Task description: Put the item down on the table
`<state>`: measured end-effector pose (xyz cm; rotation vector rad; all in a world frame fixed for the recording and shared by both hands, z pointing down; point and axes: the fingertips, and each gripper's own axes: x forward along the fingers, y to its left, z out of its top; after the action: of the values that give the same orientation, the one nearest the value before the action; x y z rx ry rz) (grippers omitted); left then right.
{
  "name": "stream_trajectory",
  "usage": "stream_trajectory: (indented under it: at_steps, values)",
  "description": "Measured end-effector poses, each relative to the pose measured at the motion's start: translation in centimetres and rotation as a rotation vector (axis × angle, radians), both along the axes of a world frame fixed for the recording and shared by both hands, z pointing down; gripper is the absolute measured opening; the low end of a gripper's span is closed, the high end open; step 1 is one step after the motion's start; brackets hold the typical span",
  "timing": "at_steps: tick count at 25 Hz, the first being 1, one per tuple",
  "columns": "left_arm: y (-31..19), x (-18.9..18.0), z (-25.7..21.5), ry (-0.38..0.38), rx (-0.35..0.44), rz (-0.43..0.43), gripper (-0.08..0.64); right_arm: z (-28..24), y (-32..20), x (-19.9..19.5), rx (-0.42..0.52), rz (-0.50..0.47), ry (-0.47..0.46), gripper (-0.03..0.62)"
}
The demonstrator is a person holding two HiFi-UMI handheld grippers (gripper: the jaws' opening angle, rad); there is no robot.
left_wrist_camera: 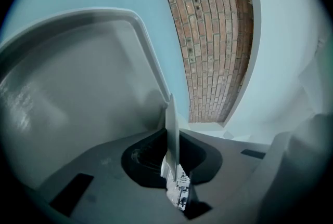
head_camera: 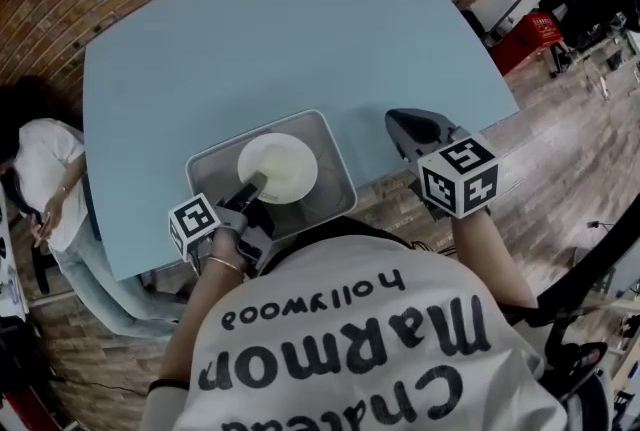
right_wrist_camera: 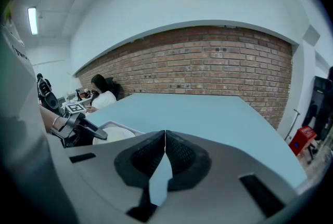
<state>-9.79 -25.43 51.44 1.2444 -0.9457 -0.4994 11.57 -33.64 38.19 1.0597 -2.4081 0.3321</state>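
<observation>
Much open worktop [head_camera: 300, 29] lay beyond the tray [head_camera: 212, 174]. Your left gripper [head_camera: 250, 191] pinched the white plate [head_camera: 285, 164] by its rim between its fingers, over the tray near the front edge. Your right gripper [head_camera: 412, 127] hovered beside, fingers pressed together.

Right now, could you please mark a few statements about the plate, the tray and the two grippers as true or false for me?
1. The left gripper is shut on the rim of the white plate. True.
2. The plate is over bare tabletop, away from any tray. False: it is within the grey tray.
3. The right gripper holds a cup. False: its jaws are shut on nothing.
4. The tray sits at the near edge of the blue table. True.
</observation>
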Motion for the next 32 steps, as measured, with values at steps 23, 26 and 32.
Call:
stream_trajectory:
  at_steps: [23, 26, 32]
  values:
    - [-1.8, 0.0, 2.4, -0.09, -0.105, -0.053, 0.026, 0.5, 0.0, 1.0, -0.005, 0.029, 0.006, 0.01]
    - [-2.1, 0.0, 2.7, -0.1, -0.11, -0.046, 0.026, 0.5, -0.1, 1.0, -0.006, 0.032, 0.005, 0.011]
    - [-2.8, 1.0, 2.9, -0.103, -0.101, -0.022, 0.026, 0.4, -0.1, 1.1, -0.023, 0.048, -0.031, 0.011]
